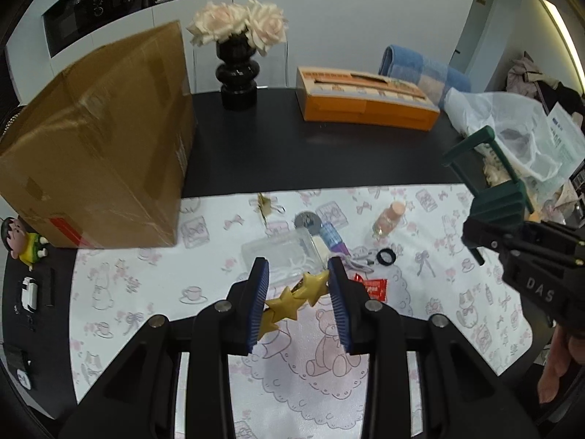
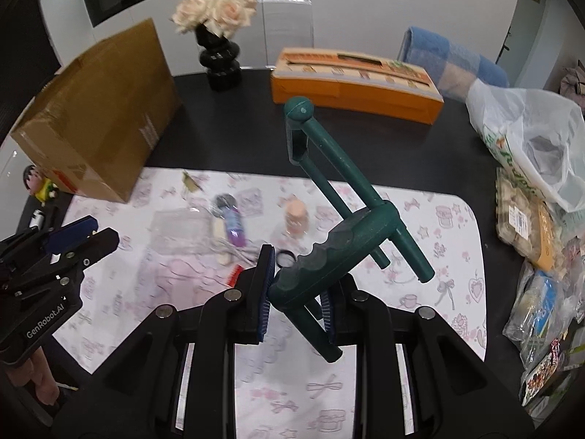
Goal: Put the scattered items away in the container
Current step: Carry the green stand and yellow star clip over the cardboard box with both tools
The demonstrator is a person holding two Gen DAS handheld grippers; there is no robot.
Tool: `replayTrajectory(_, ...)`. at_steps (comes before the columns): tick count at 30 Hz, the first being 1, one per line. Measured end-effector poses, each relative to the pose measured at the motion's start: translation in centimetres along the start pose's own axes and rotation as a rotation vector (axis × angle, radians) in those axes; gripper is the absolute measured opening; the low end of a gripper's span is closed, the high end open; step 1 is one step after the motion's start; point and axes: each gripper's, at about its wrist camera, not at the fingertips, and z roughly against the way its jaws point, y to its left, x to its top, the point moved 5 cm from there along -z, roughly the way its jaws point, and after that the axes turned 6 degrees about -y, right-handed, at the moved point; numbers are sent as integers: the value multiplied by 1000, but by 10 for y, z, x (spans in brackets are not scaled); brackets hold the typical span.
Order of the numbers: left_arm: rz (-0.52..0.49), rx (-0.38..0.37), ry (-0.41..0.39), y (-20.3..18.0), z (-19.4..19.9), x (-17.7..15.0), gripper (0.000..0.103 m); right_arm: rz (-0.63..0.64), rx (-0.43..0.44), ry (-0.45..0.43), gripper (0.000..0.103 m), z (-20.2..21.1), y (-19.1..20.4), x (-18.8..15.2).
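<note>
The star hair clip (image 1: pixel 296 301) is being clamped between the left gripper (image 1: pixel 298 303) fingers, the green tool (image 2: pixel 331 241) between the right gripper (image 2: pixel 296 292) fingers. Both are being carried above the table; transfer into the clear container (image 1: pixel 281 252) is judged next.

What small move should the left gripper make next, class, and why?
Probably carry the star clip forward over the clear box and let go. The left gripper holds it between its fingers above the mat, and the box lies open just ahead with other loose items beside it.
</note>
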Motion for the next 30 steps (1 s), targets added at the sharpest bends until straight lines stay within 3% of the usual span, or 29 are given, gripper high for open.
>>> replayTrajectory(12, 42, 15, -78, 46, 70, 58, 33, 57, 53, -63, 24, 49, 71, 62)
replayTrajectory(30, 88, 50, -146, 102, 113, 109, 33, 149, 96, -87, 24, 71, 149, 123)
